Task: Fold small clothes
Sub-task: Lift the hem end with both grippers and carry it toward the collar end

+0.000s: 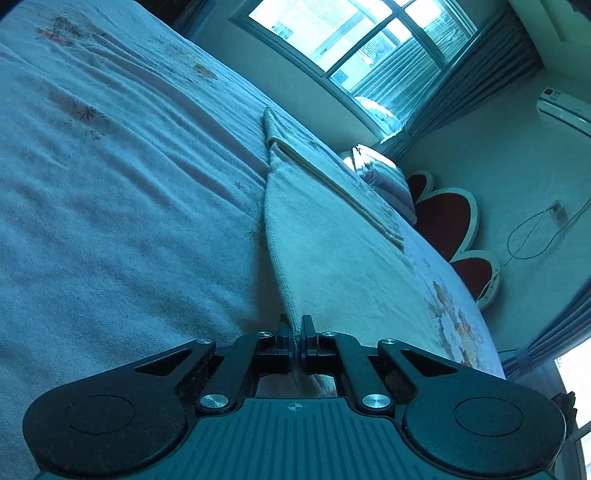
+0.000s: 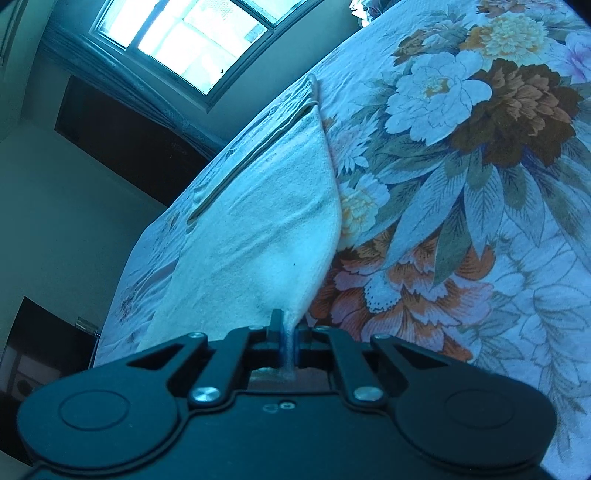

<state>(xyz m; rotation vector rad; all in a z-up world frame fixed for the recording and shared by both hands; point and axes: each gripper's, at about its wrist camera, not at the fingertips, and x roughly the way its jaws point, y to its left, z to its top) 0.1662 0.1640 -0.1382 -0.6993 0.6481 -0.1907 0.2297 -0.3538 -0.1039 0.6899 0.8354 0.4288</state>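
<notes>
left gripper (image 1: pixel 297 334) jaws clamped on corner of pale cream terry cloth (image 1: pixel 325 236) | right gripper (image 2: pixel 286 332) jaws pinching another corner of same cloth (image 2: pixel 258 229) | cloth runs ahead from both jaws, far end lying on flower-print bedspread (image 2: pixel 461 184) | beyond: window (image 1: pixel 362 40), red scalloped headboard (image 1: pixel 443 218)

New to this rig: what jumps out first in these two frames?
A pale towel, pinched at its near edge by both grippers: the left gripper and the right gripper each have their jaws shut on the cloth, which stretches away over the bed. In the right wrist view, the big floral bedspread fills the right side. The bright window glares at the top of the left wrist view.
</notes>
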